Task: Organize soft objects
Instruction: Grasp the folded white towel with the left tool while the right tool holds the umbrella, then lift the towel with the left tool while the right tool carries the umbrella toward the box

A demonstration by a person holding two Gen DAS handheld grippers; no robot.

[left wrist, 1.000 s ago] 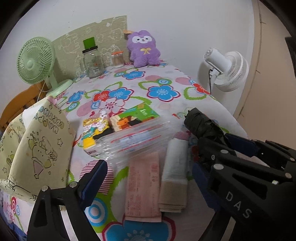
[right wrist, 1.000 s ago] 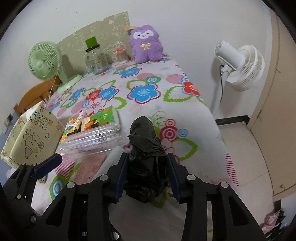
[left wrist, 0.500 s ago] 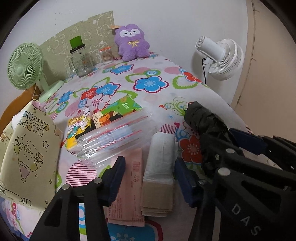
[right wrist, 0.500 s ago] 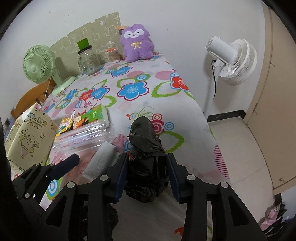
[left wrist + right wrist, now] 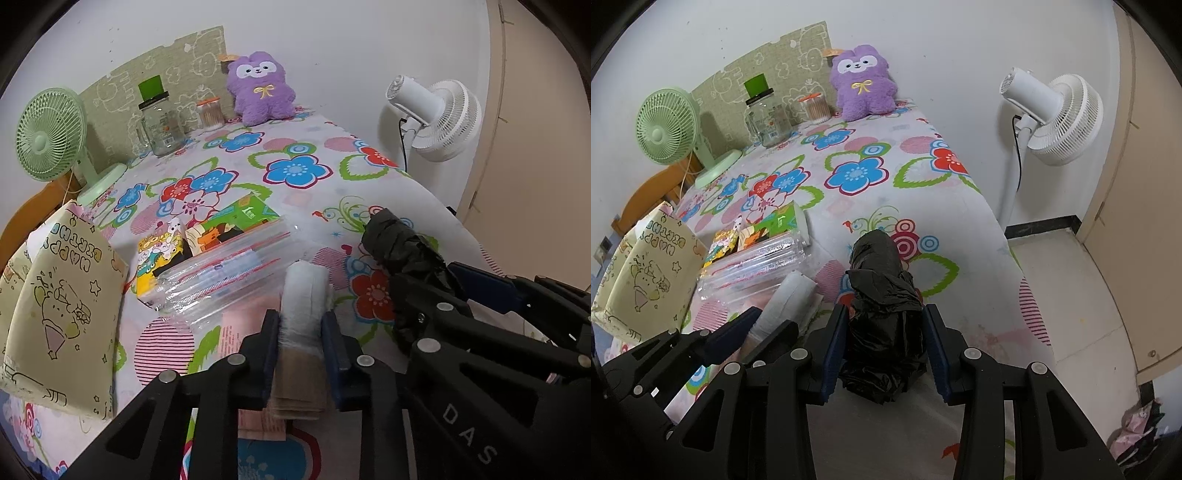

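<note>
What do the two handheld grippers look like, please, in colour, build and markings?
Both are alike: the left gripper and the right gripper have matte black frames of angular struts with triangular cut-outs, joined at round silver rivets. Each has two flat fingers faced with dark blue pads. White letters "DAS" are printed on the right gripper's frame, seen in the left view. No cables, hands or sleeves show.

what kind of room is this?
Probably a bedroom or small home room: a table under a flowered cloth against the wall, a purple plush toy at its far end, and a white standing fan beside a door.
</note>
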